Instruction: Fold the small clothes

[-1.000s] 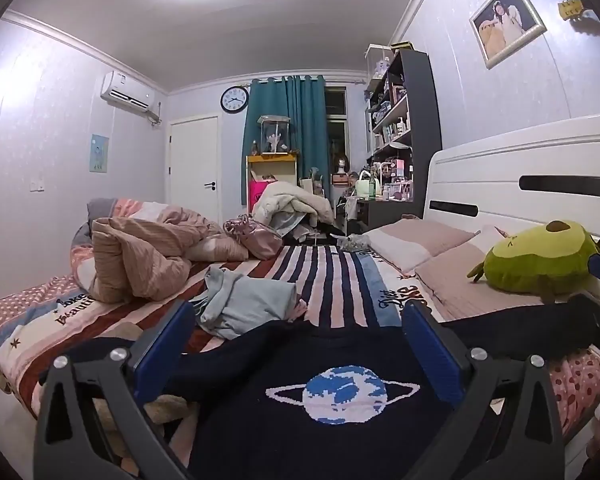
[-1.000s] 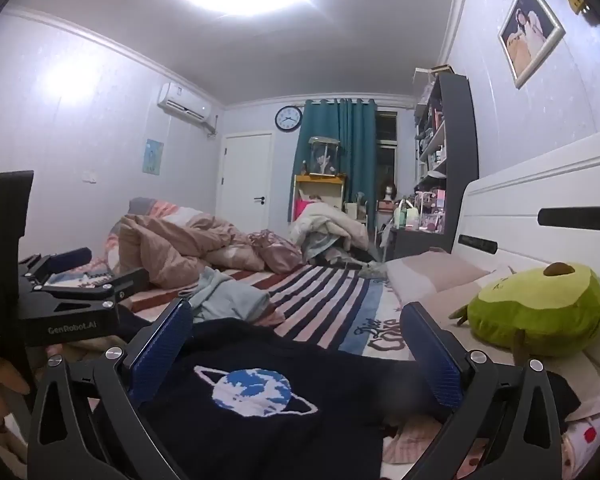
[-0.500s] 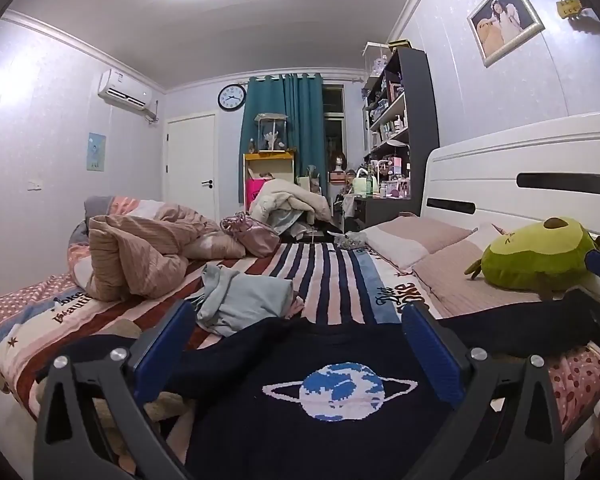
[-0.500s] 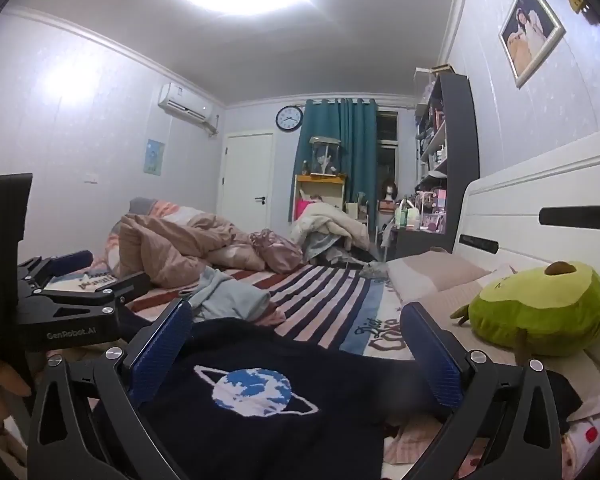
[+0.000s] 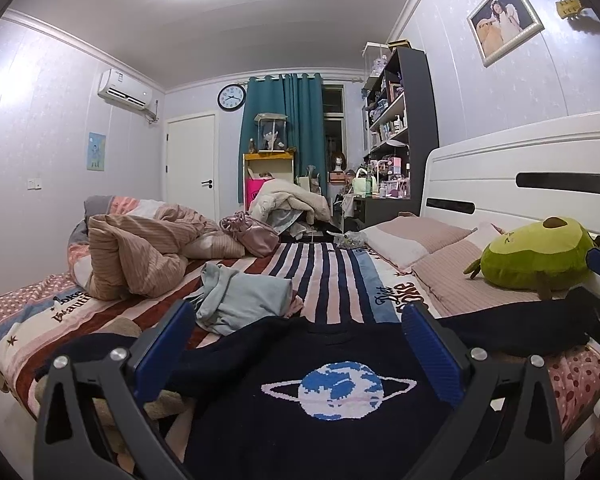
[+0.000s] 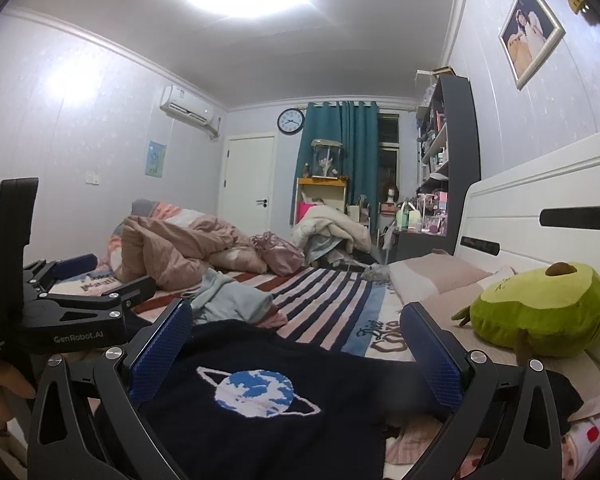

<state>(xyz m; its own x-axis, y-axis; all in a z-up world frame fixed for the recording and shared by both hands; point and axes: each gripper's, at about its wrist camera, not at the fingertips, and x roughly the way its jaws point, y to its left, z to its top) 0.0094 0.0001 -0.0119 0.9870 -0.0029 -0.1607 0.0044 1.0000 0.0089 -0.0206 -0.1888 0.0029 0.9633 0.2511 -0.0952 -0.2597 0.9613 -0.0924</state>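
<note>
A dark navy sweater with a blue ringed planet on it lies spread flat on the bed; it also shows in the right wrist view. My left gripper is open and empty, just above the sweater's near part. My right gripper is open and empty, over the sweater's right half. The left gripper's body shows at the left of the right wrist view. One sleeve stretches right towards the pillows.
A crumpled pale blue garment lies just beyond the sweater. A pink duvet heap sits at the left, a green avocado plush and pillows at the right by the white headboard. The striped bedsheet runs beyond.
Both views have shifted only slightly; the left gripper has drifted a little. Both grippers stay open, and the sweater has not moved.
</note>
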